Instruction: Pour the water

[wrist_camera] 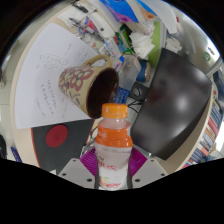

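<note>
A clear plastic bottle (113,150) with an orange cap and an orange-and-white label stands between my fingers, and my gripper (113,168) is shut on it, the magenta pads (90,160) pressing its sides. Just beyond the bottle's cap sits a patterned mug (85,85) with a wide dark mouth facing me. The whole view is tilted, and the bottle's cap points toward the mug's rim. No water stream is visible.
A dark monitor or panel (172,100) stands to the right of the mug. White paper (45,55) lies under and left of the mug. A dark mat with a red disc (57,137) lies left of the bottle. Cluttered items (135,35) fill the desk beyond.
</note>
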### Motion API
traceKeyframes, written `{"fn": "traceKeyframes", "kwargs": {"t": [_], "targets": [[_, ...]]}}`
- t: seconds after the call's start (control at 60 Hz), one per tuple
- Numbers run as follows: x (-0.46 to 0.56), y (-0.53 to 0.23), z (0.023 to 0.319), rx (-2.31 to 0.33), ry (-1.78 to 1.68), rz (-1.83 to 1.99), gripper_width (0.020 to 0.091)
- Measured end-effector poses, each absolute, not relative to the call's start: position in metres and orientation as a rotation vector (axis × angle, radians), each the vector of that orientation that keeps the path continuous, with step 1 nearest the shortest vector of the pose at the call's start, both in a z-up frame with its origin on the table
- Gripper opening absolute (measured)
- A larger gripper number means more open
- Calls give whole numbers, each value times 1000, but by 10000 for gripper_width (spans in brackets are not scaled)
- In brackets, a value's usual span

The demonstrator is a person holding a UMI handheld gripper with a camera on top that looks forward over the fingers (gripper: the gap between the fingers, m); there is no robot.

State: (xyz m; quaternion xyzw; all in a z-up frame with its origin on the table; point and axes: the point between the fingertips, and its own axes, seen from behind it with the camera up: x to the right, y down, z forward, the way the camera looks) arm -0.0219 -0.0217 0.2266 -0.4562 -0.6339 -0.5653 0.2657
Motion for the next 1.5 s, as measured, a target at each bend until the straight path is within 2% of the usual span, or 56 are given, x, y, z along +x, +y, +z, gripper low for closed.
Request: {"fn": "traceKeyframes", "kwargs": {"t": [0.117,0.333,0.583,0.7,0.833,0.967,1.233,1.417,1.5], "targets": [[-29,-18,223,-1172,-1757,-1567,368],[-39,-26,224,-1258,-1681,-1450,370],[-30,-48,263,-1505,-1239,-1064,370],[-15,-49,265,-1620,-984,-804,371],[6,-41,252,-1745,-575,-424,369],[20,-31,234,-1751,-274,-160,371],[28,-13,198,-1725,-185,10,370],[26,-7,161,-1741,-179,44,388],[28,-11,163,-1695,-169,35,385]]}}
